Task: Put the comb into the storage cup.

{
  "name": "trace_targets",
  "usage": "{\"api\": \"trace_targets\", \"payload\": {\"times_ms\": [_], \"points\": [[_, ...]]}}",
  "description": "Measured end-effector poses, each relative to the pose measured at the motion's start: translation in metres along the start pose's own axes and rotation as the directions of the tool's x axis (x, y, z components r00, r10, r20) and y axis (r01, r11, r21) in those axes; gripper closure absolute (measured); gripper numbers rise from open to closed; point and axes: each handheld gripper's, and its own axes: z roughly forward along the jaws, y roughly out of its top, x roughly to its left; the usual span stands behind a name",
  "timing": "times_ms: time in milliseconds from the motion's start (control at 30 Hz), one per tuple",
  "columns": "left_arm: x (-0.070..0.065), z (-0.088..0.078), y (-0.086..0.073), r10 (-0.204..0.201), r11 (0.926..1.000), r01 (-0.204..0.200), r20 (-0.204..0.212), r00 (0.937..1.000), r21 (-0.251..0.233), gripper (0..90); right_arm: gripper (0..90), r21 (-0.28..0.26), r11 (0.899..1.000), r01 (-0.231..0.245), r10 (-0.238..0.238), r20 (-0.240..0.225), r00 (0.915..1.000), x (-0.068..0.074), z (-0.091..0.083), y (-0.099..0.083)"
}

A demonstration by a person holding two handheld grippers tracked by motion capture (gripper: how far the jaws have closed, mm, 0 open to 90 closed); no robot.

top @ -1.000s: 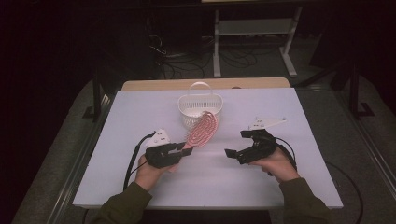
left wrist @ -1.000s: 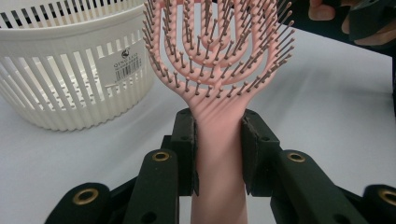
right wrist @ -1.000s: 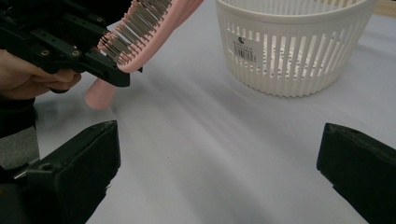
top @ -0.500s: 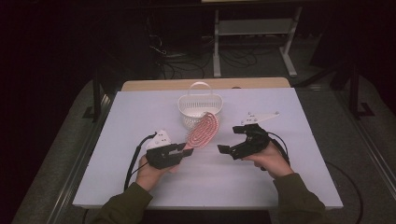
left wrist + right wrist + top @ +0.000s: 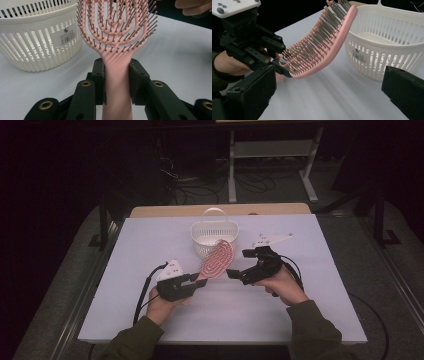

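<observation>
A pink vented hairbrush is held by its handle in the left tool, whose two black jaws are seen in the left gripper view clamped against either side of the handle just below the bristled head. The brush is carried clear of the desk and tilted up and away from the person, its head ending just in front of the white slatted basket, which stands on the desk beyond it. The left hand is wrapped around the tool body from below, forearm entering from the near edge. The right tool is held level by the right hand, pointed toward the brush head from the side opposite the left tool, near it but apart; its jaws are spread wide with nothing between them.
</observation>
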Motion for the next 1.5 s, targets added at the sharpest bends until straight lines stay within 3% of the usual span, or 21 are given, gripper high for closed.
{"api": "trace_targets", "payload": {"times_ms": [867,1500], "points": [[-0.003,0.0,0.0,0.016,0.9997,-0.016,-0.026,0.9995,-0.02,70.2,0.0,-0.023,1.0,0.006,-0.006,-0.013,0.9999,0.002,0.026,0.022],[-0.009,0.005,-0.001,0.038,0.9989,-0.04,-0.055,0.9978,-0.025,70.2,0.6,-0.027,0.999,-0.028,0.027,-0.004,0.9996,0.001,0.037,0.017]]}}
